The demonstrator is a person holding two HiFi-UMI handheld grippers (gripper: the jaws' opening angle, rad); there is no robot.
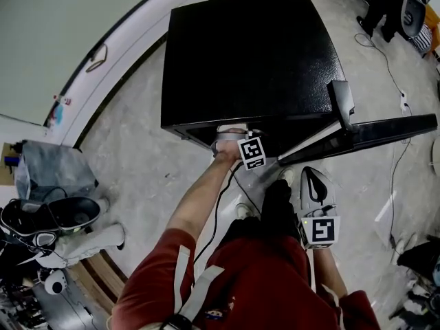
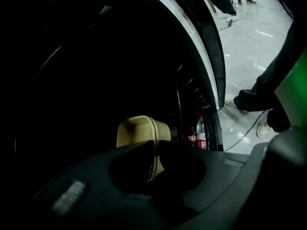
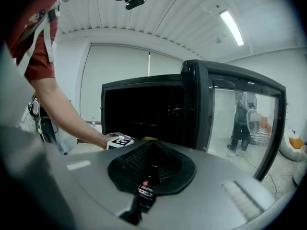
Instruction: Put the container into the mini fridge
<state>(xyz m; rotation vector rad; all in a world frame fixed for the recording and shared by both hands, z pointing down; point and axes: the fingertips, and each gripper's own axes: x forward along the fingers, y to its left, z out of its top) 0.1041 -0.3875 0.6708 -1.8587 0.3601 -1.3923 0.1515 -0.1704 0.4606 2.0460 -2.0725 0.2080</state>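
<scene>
The black mini fridge [image 1: 247, 53] stands on the floor in front of me, its door [image 1: 371, 135] swung open to the right. My left gripper [image 2: 152, 150] reaches into the dark fridge interior, shut on the rim of a beige container [image 2: 136, 131] held upright. In the head view only its marker cube [image 1: 251, 152] shows at the fridge's front edge. The right gripper view shows that cube [image 3: 120, 141] and a sliver of the container [image 3: 148, 139] at the fridge opening. My right gripper [image 1: 311, 177] hangs outside near my leg, below the door, shut with nothing in it.
Two cola bottles [image 2: 197, 134] stand in the door shelf, right of the container. Bags and shoes [image 1: 55, 215] lie on the floor at the left. A cable [image 1: 399, 88] trails right of the fridge. Another person [image 3: 238, 123] stands beyond the glass door.
</scene>
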